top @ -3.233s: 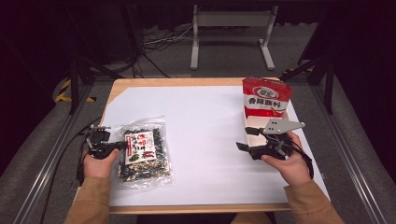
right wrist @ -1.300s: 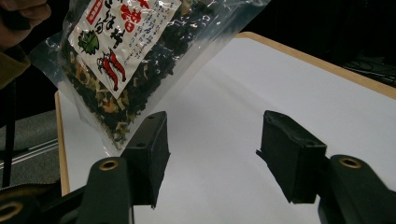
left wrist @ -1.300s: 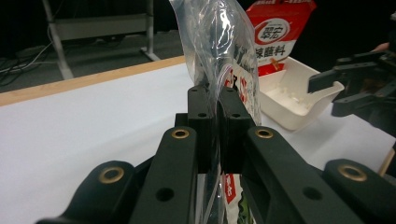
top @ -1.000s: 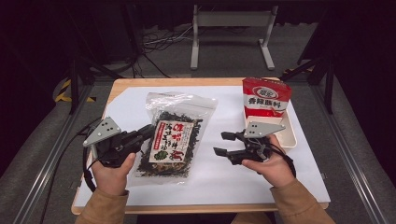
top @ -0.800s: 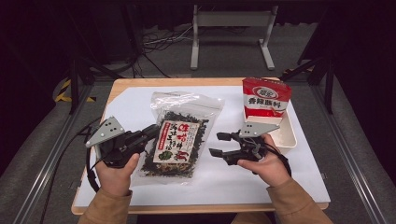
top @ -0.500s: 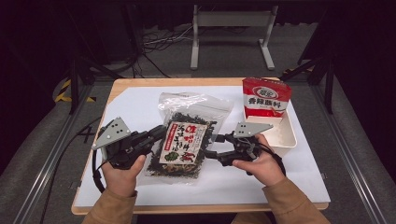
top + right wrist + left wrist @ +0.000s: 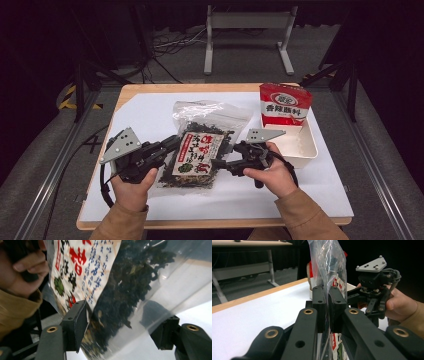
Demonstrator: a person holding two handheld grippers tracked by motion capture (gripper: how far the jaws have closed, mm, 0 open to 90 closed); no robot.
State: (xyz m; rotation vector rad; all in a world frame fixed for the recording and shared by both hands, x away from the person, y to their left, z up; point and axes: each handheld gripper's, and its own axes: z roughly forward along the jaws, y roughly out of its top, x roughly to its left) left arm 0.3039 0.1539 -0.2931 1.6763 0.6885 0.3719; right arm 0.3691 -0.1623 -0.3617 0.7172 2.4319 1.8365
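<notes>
Clear plastic bag (image 7: 200, 150) of dark dried leaves is held up off the white table sheet (image 7: 150, 115), roughly mid-table, between the two hands. Left gripper (image 7: 170, 146) grips the bag's left edge; in the left gripper view its two black pads (image 7: 320, 305) are clamped flat together with the clear film (image 7: 331, 270) pinched between them, the bag rising upright above the pinch. Right gripper (image 7: 223, 164) sits at the bag's right side. In the right gripper view its pads (image 7: 75, 323) stand wide apart, the bag's lower part (image 7: 120, 290) lying in the gap between them, not pressed by either.

Hard to read: whether the left pad of the right gripper actually touches the film cannot be told. The bag's bottom edge is cut off in both gripper views. Left hand (image 7: 131, 186) hides part of its gripper body.

Bag: transparent, crinkled, empty and glossy at the top, packed with blackish-green shreds below. Cream label (image 7: 199, 152) on the front with red and blue characters and small green motifs. Red-and-white packet (image 7: 284, 102) stands in a white tray (image 7: 300, 147) at the table's right, well apart.
</notes>
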